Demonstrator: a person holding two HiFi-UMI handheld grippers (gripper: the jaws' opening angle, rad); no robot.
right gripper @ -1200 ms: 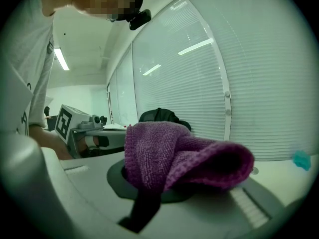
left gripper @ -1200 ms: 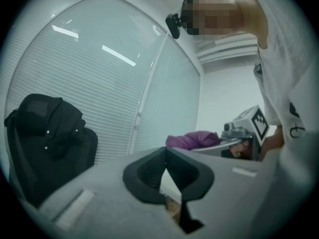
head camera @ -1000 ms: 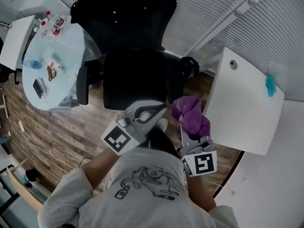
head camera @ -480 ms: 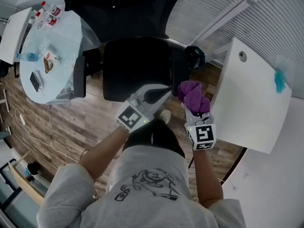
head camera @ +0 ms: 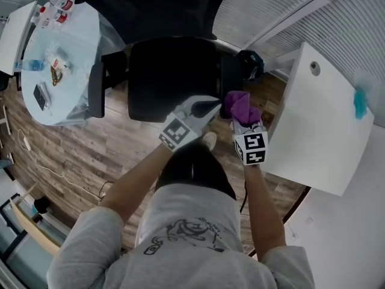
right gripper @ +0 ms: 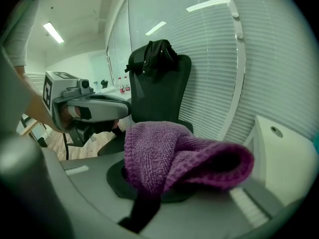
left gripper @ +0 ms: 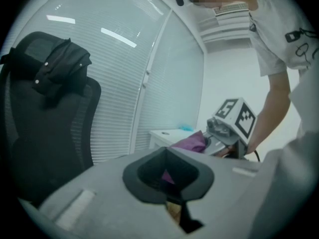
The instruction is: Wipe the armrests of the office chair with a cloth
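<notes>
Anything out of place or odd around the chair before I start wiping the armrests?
Nothing looks spilled or broken. One oddity: a dark garment is draped over the top of the backrest of the office chair. The purple cloth is bunched up in the jaws of the right gripper.

- The cloth (right gripper: 174,153) is purple and fuzzy, with small bumpy squares woven into it.
- The office chair (head camera: 171,77) is black and matt. Its back looks like fine mesh cloth.
- The left gripper (left gripper: 172,183) and the right gripper (right gripper: 149,195) are smooth, matt grey plastic.
- The floor (head camera: 114,155) is brown wood planks.
- The white tabletop (head camera: 319,119) is smooth and matt.
- The round tabletop (head camera: 78,47) is pale, smooth and shiny.
- The person's shirt (head camera: 192,233) is soft grey cloth.
</notes>
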